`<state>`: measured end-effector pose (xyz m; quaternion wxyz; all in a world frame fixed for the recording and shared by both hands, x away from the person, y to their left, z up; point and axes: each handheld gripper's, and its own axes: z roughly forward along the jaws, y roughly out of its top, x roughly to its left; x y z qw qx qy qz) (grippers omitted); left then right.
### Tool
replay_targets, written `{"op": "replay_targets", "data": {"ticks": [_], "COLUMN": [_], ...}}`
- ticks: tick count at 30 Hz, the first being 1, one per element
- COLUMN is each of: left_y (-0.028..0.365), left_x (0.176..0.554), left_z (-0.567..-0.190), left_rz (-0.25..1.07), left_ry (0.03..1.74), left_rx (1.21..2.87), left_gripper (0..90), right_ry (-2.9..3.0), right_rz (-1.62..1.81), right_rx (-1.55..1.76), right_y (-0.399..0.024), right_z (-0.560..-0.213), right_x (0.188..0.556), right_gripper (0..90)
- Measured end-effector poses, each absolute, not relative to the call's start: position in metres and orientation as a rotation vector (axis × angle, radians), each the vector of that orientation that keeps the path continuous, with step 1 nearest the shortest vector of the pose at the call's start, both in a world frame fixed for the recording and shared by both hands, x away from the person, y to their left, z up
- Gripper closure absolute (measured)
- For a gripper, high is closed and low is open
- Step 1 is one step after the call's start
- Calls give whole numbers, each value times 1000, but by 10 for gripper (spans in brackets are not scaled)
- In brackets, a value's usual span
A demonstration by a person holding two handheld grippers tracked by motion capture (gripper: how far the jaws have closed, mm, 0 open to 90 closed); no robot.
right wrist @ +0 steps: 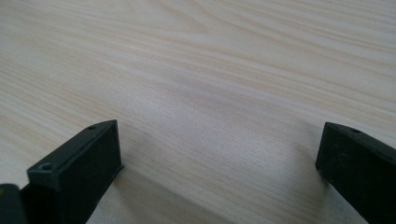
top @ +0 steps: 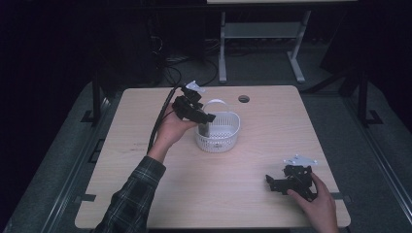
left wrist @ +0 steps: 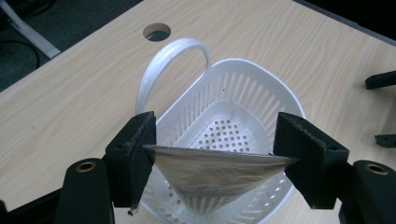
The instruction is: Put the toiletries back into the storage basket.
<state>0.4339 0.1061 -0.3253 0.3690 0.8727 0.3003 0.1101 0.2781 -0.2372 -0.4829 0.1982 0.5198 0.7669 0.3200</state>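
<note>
- Jaws of the left gripper (left wrist: 215, 161) pinch a silvery grey, foil-like pouch (left wrist: 212, 175) by its two side edges; its top edge runs straight from one black pad to the other and its body sags to a point below.
- From the high view, the left gripper (top: 206, 119) sits at the left rim of a white perforated plastic basket with a hoop handle (top: 228, 133), and the pouch (top: 204, 129) hangs as a dark strip just inside that rim.
- Looking along the left gripper's jaws, the pouch hangs over the basket's near wall (left wrist: 261, 88), with the dotted basket floor showing beyond it; whether its tip touches the basket I cannot tell.
- White hoop handle (left wrist: 163, 60) stands up at the basket's far-left side, and a round cable hole (left wrist: 157, 31) lies in the light wooden desk (left wrist: 70, 107) behind it.
- Left hand (top: 171, 130) in a plaid sleeve (top: 133, 196) holds this gripper, its black cable (top: 163, 114) trailing back over the desk edge.
- Farther right, well apart from the basket, the right gripper (top: 270, 182) rests low over the desk (top: 252, 145) near its front right corner, held by the right hand (top: 318, 206).
- Right gripper's jaws (right wrist: 219, 154) stand spread wide with bare wood grain between them and nothing held.
</note>
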Motion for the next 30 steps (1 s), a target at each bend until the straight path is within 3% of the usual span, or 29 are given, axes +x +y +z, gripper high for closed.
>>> {"op": "replay_targets", "data": {"ticks": [30], "left_y": [108], "left_x": [429], "left_z": [-353], "left_rz": [263], "left_ry": [765], "left_rx": [2250], "left_gripper": [294], "right_ry": [2147], "right_rz": [893], "right_rx": [1452], "right_y": [-237], "right_z": [-483], "right_x": [278], "right_gripper": [0]}}
